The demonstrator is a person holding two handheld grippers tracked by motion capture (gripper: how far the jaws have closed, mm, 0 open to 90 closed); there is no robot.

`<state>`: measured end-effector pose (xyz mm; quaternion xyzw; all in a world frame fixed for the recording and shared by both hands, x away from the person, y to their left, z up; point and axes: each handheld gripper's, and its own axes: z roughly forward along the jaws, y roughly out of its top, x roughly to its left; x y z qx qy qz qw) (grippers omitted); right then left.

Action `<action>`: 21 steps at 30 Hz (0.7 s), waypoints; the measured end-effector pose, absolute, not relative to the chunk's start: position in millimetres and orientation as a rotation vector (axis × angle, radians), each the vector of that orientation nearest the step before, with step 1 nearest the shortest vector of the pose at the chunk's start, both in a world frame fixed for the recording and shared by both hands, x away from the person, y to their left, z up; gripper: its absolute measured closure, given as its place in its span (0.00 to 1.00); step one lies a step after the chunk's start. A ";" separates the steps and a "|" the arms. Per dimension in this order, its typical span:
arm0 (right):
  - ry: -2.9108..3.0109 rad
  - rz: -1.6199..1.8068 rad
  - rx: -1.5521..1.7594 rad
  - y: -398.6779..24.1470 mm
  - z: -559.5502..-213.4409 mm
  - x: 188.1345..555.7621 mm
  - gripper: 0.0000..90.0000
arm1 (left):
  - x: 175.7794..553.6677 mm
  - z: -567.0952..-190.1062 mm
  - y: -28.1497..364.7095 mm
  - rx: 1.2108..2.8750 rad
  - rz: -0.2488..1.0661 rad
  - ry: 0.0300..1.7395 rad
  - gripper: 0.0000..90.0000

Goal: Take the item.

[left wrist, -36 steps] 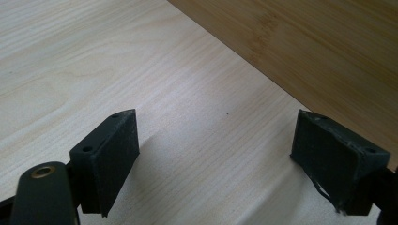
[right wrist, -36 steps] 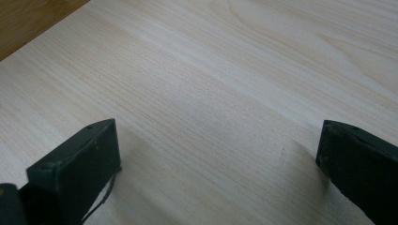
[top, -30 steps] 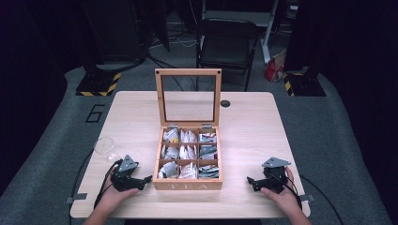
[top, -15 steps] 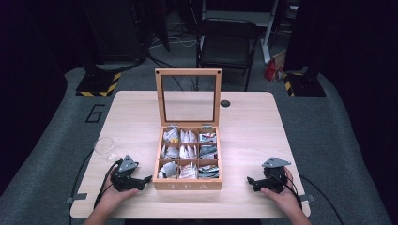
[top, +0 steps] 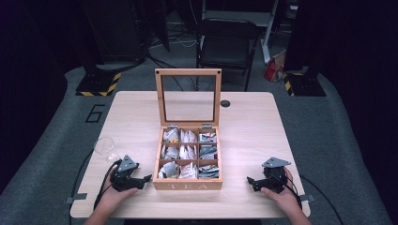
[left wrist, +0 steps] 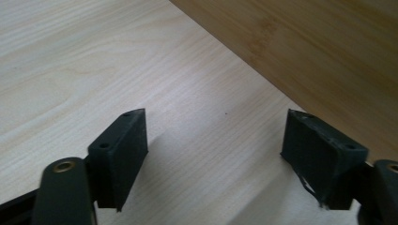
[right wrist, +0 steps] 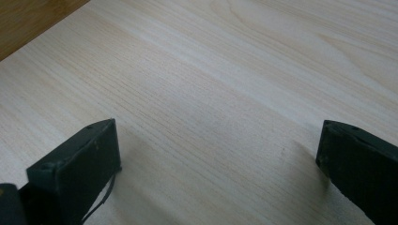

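A wooden tea box [top: 188,184] is seen in the high view near the front edge of the table [top: 244,122], midway between its left and right edges, with the glass-paned lid [top: 188,96] stood upright at the back. Nine compartments in three rows are shown, each packed with tea bags [top: 187,153]; the contents cannot be read. A clear glass [top: 104,146] is set toward the front left corner, well apart from the box.

The left gripper [top: 141,180] is held low over the table just beside the box's front left corner, its tips turned toward the box wall. The right gripper [top: 252,181] is held near the front right corner of the table, apart from the box, pointed toward it.

What is too small in the high view is supplied by the gripper views. In the left gripper view, the left gripper [left wrist: 213,140] is shown with its jaws wide apart and nothing between them but bare table; they have just been closing slightly. The box's plain side wall [left wrist: 319,56] is seen close ahead. In the right gripper view, the right gripper [right wrist: 218,154] is shown with jaws spread wide and empty over the table, and a sliver of the box [right wrist: 28,18] is caught at the upper left.
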<state>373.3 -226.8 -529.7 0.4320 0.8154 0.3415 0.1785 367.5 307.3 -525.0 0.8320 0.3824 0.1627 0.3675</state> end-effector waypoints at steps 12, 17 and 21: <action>2.305 0.966 1.222 -226.7 -529.8 373.3 0.00 | 356.8 -505.0 309.6 2.056 0.414 1.000 0.32; 2.306 0.966 1.223 -226.7 -529.8 373.3 0.00 | 353.6 -498.8 311.5 2.020 0.391 1.025 0.35; 2.306 0.966 1.223 -226.7 -529.8 373.2 0.00 | 351.7 -493.3 313.6 1.990 0.391 1.033 0.37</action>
